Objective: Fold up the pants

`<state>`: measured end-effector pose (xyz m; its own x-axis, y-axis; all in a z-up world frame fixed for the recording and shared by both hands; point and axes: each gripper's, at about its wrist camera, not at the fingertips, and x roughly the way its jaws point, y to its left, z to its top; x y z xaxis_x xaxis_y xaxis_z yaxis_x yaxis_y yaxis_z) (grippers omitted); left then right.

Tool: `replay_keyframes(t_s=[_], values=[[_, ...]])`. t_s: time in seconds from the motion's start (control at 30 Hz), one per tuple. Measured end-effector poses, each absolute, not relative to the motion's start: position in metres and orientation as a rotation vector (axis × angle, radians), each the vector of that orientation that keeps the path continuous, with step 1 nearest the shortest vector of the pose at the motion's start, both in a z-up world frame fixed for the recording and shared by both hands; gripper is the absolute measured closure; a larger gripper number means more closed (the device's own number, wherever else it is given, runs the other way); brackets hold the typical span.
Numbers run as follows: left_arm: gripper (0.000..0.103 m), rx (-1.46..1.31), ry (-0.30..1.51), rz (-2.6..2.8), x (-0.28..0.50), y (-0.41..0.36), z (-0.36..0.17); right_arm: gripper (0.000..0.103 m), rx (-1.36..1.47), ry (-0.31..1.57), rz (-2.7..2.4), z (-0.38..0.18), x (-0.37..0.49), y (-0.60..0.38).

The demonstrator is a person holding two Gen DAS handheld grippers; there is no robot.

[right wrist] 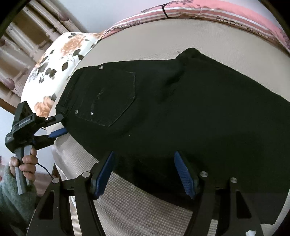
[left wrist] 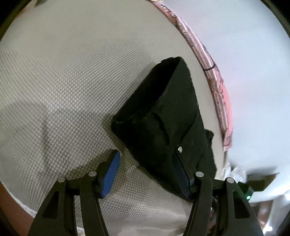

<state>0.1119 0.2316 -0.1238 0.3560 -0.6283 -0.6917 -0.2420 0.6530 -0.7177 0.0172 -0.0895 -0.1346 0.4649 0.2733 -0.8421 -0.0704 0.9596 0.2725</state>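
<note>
Black pants (right wrist: 181, 101) lie flat on a pale woven mattress (right wrist: 137, 205), back pocket up, waistband at the left. My right gripper (right wrist: 145, 172) is open, its blue pads straddling the pants' near edge. My left gripper (right wrist: 58, 125) shows at the waistband in the right wrist view, jaws apart, the waistband corner between them. In the left wrist view the left gripper (left wrist: 150, 172) is open; its right pad lies under the pants (left wrist: 168, 119), its left pad (left wrist: 111, 174) on bare mattress (left wrist: 63, 90).
A floral pillow (right wrist: 58, 69) lies beyond the waistband. A pink striped blanket (right wrist: 226, 14) runs along the mattress's far edge, also in the left wrist view (left wrist: 217, 87). Curtains (right wrist: 27, 36) hang at the far left. The mattress edge drops off near the left hand.
</note>
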Motion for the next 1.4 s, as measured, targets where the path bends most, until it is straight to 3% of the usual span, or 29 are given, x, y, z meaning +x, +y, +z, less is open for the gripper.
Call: replay_keyframes(t_s=[0.53,0.93,0.97,1.03,1.13,1.4], values=[[0.042,-1.013,1.134,-0.46,0.142,0.246,-0.15,0.037,0.289,1.077,0.149,-0.139,0.024,-0.109],[0.044,-0.832,1.127,-0.485,0.169,0.229,-0.141,0.037,0.305,1.06,0.11,-0.135,0.023,-0.117],[0.045,-0.81,1.123,-0.475,0.171,0.225,-0.14,0.037,0.31,1.054,0.106,-0.134,0.022,-0.119],[0.064,-0.749,1.123,-0.45,0.172,0.22,-0.138,0.037,0.316,1.04,0.094,-0.131,0.019,-0.125],[0.077,-0.701,1.141,-0.416,0.171,0.214,-0.134,0.038,0.334,1.016,0.077,-0.125,0.014,-0.137],[0.081,-0.595,1.022,-0.469,0.16,0.168,-0.052,0.038,0.386,0.926,0.004,-0.099,-0.01,-0.183]])
